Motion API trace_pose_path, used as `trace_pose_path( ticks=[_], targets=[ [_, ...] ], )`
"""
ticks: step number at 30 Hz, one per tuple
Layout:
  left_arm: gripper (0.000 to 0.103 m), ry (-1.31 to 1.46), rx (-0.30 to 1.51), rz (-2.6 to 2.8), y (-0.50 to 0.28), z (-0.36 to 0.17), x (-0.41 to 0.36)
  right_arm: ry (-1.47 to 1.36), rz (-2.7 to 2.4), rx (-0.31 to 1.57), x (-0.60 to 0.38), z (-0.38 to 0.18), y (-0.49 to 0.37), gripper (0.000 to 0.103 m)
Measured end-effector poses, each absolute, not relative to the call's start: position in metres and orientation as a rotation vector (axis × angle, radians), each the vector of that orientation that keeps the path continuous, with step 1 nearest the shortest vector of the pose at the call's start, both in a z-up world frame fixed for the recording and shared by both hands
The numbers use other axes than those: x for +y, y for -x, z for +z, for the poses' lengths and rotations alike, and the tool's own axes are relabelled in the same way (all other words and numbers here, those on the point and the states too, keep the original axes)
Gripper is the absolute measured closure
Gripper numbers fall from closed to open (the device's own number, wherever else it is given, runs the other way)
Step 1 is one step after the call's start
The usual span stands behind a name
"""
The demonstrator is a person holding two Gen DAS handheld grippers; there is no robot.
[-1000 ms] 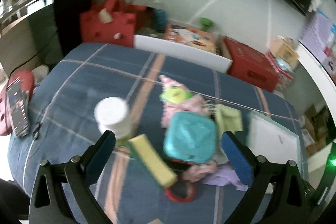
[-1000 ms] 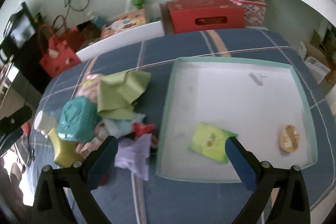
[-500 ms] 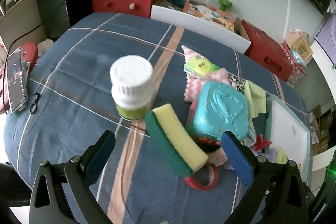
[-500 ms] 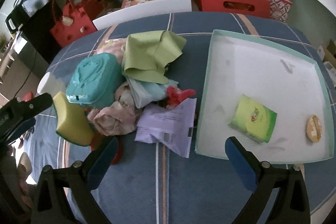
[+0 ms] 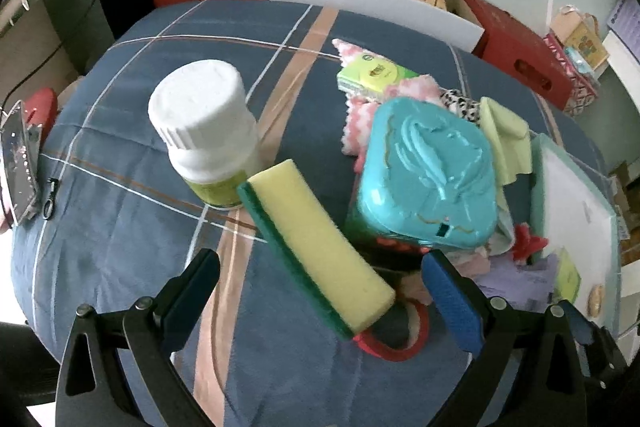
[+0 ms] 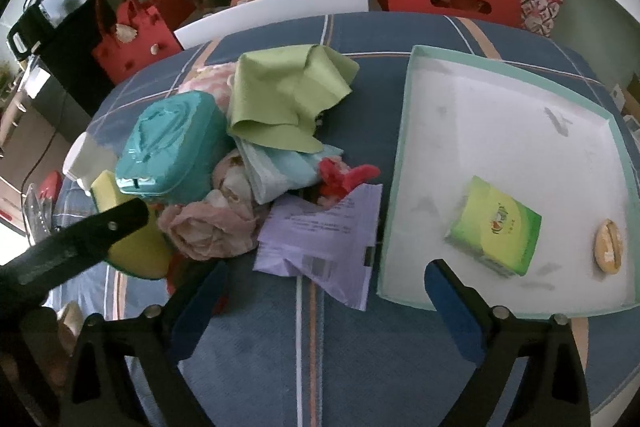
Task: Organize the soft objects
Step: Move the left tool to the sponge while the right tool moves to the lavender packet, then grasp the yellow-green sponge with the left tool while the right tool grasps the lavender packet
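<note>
One sponge (image 5: 320, 251), yellow on green, now lies directly between the wide-spread fingers of the left tool (image 5: 320, 291); a second ago it sat smaller and farther ahead, so this tool has closed in on the heap and seems set to take the sponge first. Counting left to right from that tool: one white-capped bottle (image 5: 204, 131) ahead on its left, touching the sponge's far end, one teal wipes pack (image 5: 428, 175) ahead on its right, one red ring (image 5: 394, 343) under the sponge's near end. The right tool (image 6: 324, 303), also wide and empty, has dropped nearer the bench: one purple packet (image 6: 324, 239) just ahead, one green cloth (image 6: 288, 95) beyond, and one tray (image 6: 404, 155) to its right holding one green pack (image 6: 496, 227) and one small round thing (image 6: 610, 247).
</note>
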State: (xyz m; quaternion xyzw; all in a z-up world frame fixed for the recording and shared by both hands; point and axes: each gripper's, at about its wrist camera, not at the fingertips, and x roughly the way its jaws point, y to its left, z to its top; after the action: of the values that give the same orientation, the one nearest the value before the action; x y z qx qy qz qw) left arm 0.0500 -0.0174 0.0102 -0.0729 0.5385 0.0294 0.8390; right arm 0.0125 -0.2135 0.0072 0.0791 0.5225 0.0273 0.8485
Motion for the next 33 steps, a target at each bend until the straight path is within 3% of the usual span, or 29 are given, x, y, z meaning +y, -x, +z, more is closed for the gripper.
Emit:
trace_pose_path(
  ticks=[12,33],
  targets=[
    [0.002,0.205,1.136,0.176,-0.05,0.007,0.007,-0.206,0.154,1.072,-0.204,0.013,-0.009,0.014],
    [0.003,0.138,1.144,0.093,-0.05,0.004,-0.021,-0.235,0.11,1.098,-0.21,0.004,-0.014,0.046]
  ],
)
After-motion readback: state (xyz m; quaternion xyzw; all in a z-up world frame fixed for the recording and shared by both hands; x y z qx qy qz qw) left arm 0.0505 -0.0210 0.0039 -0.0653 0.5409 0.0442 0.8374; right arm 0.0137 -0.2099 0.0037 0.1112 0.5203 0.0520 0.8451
